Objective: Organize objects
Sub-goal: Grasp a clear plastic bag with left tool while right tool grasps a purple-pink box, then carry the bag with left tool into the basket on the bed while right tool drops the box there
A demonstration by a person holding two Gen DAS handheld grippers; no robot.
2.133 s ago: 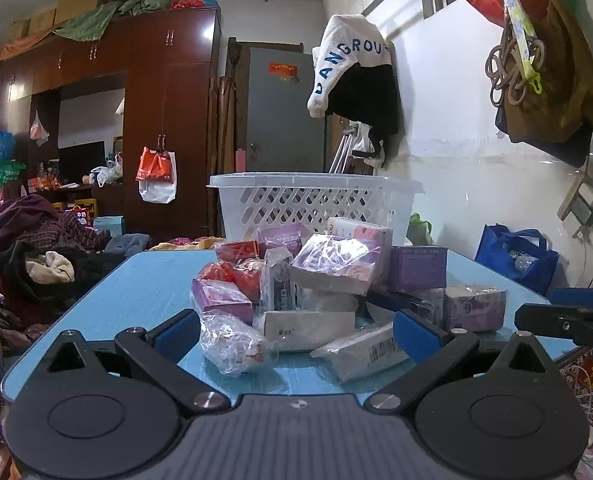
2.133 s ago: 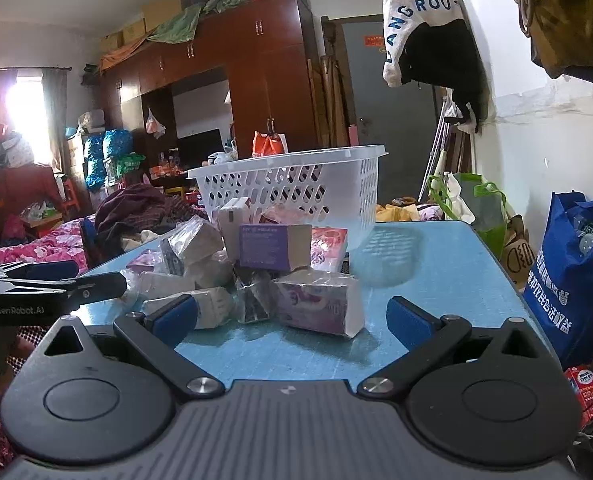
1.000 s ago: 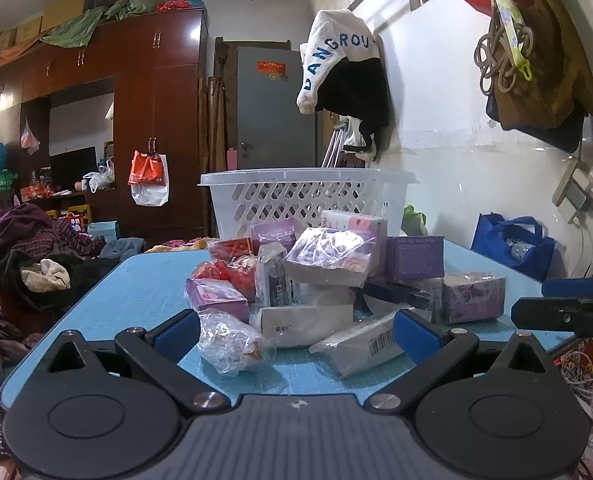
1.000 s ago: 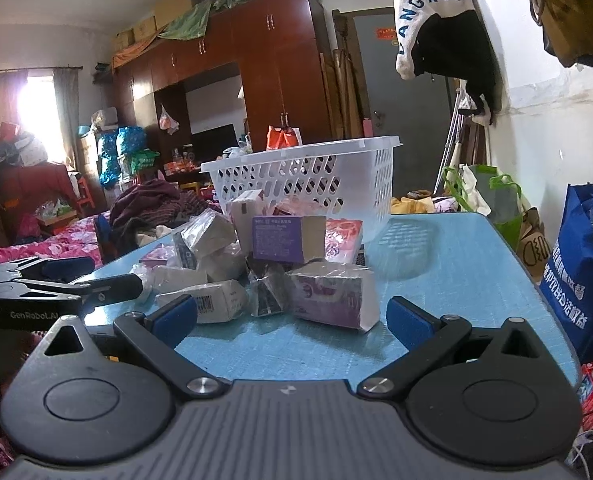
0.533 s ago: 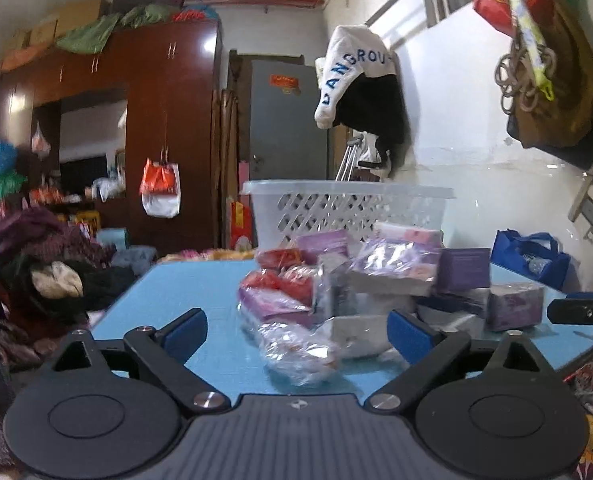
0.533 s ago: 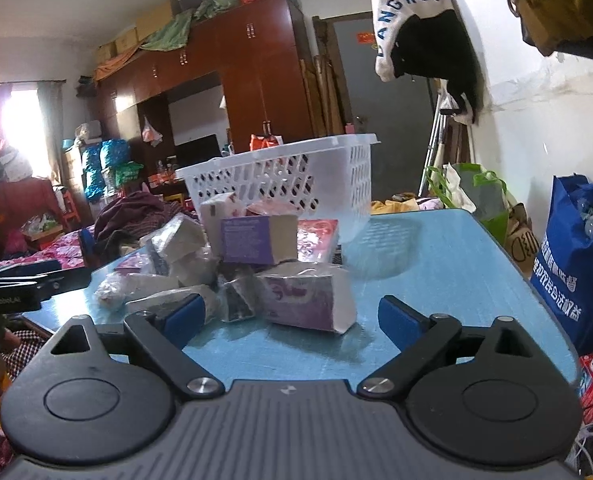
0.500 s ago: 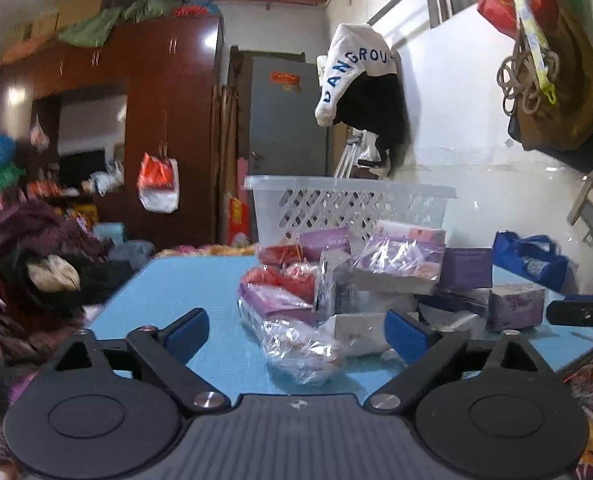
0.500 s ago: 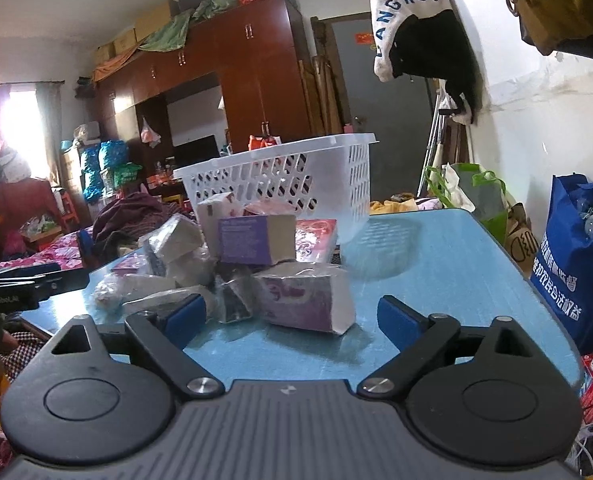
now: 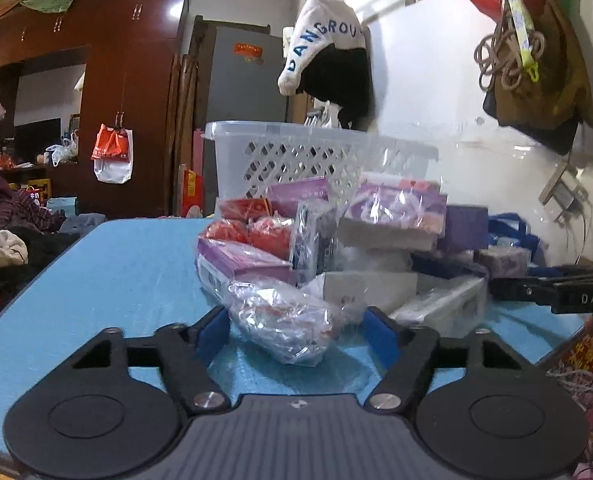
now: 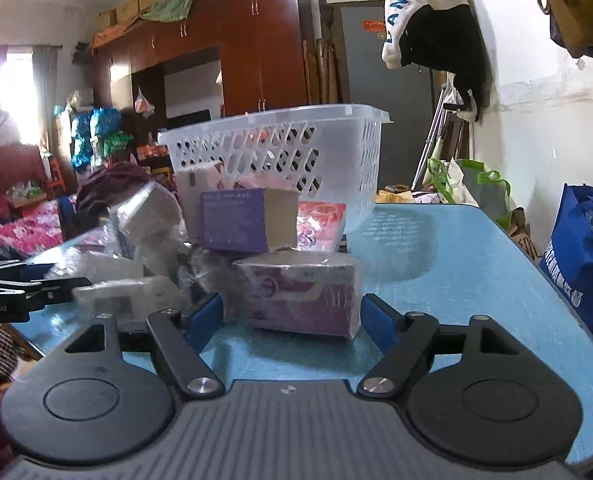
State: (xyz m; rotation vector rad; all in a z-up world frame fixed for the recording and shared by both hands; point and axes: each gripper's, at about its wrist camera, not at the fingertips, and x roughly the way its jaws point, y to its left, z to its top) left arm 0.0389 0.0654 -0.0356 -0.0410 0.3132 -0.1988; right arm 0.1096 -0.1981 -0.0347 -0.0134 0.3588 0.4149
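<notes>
Left gripper, black-armed with blue pads: fingers spread, straddling a crinkled clear plastic bag with red and white contents that lies on the light blue tabletop; whether the pads touch the bag cannot be told. Right gripper, same build: fingers spread on either side of a film-wrapped pink and white box, with narrow gaps visible at both pads.

Legible writing: "DAS" on the black body of the right gripper as seen at the right edge of the left view; the lettering on the left gripper seen at the left edge of the right view is too blurred to read; "DANGROU" in blue on the white and black garment hanging on the wall. Print on the boxes is too small to read.

Containers: a white perforated plastic basket stands on the table behind the pile; its contents cannot be told through the lattice. A blue tote bag stands beside the table and holds what look like plastic bottles.

The pile lies between grippers and basket: a purple cardboard box rests above the pink box, with red packets and further wrapped boxes alongside.
</notes>
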